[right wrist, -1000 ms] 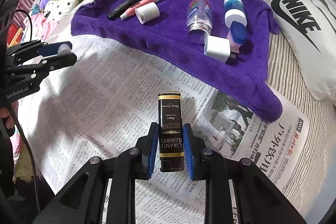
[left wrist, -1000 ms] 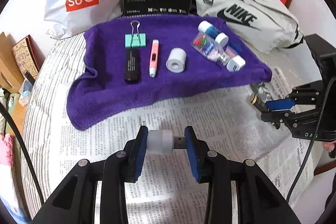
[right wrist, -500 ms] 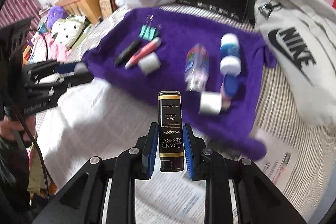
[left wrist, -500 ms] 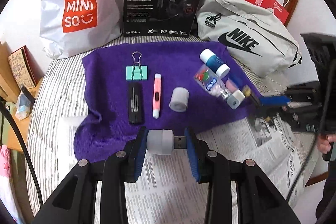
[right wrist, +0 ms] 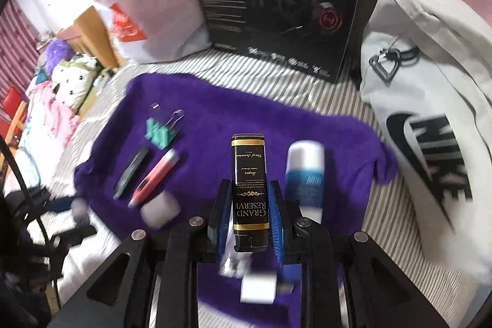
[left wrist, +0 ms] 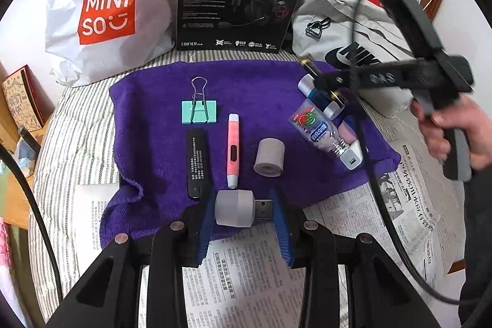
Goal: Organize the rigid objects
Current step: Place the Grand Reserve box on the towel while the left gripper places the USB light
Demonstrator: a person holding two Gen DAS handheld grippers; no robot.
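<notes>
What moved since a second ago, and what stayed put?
Both grippers came from over the newspaper to the purple towel. The right gripper carried its black lighter over the towel's bottles; the left gripper brought its USB plug to the near edge. Neither let go. The towel's things stayed put.

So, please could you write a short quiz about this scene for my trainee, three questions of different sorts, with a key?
1. True or false: the left gripper holds a USB plug-in light in its jaws.
2. Multiple choice: the right gripper is shut on A) a pink pen, B) a black lighter with gold trim, C) a binder clip.
3. Fill in: the green binder clip, the pink pen and the roll of tape lie on a ____ towel.

Key: 1 true; 2 B; 3 purple.
</notes>
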